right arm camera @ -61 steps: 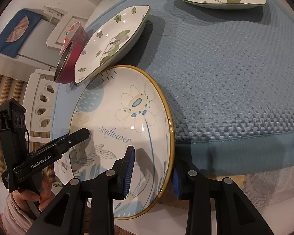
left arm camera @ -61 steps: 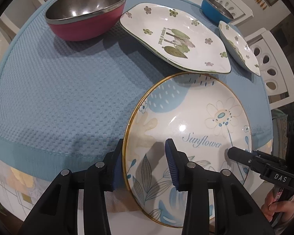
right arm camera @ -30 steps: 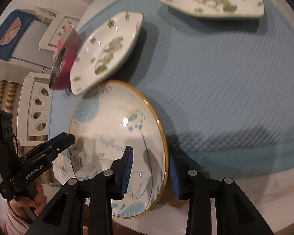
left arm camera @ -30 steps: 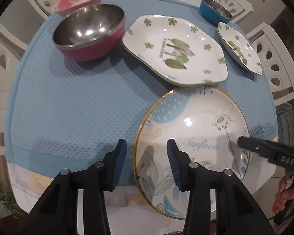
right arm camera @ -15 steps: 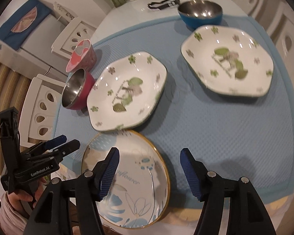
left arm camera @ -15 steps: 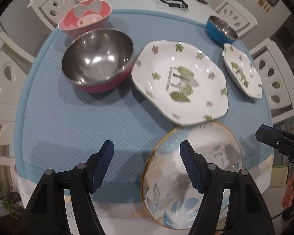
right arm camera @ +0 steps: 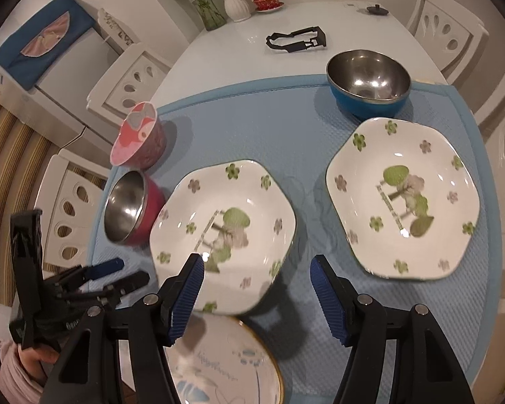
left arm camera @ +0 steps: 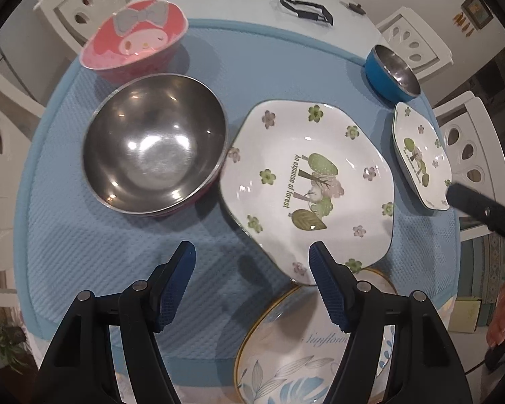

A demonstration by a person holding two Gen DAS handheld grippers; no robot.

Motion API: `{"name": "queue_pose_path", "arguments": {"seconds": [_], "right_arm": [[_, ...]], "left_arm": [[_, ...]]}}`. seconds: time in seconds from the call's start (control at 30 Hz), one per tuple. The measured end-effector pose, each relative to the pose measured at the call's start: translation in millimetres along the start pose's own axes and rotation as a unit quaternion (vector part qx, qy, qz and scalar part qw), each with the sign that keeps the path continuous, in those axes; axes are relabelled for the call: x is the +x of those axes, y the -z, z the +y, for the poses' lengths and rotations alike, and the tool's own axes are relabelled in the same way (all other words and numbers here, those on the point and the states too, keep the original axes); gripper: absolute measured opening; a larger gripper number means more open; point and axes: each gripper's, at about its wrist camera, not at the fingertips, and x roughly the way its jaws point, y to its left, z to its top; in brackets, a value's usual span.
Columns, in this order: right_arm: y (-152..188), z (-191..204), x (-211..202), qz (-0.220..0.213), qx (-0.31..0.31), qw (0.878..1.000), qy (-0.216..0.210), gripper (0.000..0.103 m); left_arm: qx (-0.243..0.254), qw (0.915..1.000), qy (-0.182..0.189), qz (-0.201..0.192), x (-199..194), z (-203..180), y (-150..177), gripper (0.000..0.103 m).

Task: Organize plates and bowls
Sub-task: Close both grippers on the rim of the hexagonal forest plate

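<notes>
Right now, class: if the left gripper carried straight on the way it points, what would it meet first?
Probably the blue mat: the open left gripper frames bare cloth. The forest plate's near edge lies close to its right finger, so depth leaves some doubt.

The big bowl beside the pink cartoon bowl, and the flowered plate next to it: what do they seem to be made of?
The big bowl looks like brushed stainless steel inside, with soft blurred light reflections, and a red outer shell, perhaps plastic or a coating. The flowered plate looks like glazed white ceramic: sharp glossy highlights and a printed forest motif.
</notes>
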Motion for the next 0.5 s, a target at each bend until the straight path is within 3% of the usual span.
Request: {"name": "queue_pose_path", "arguments": {"seconds": [0.5], "right_arm": [[-33.4, -7.1, 64.9, 0.04, 0.02, 0.999, -0.004, 0.063]], "left_arm": [[-0.006, 0.9987, 0.02, 0.047, 37.9, -6.0, -8.9, 0.068]]}}
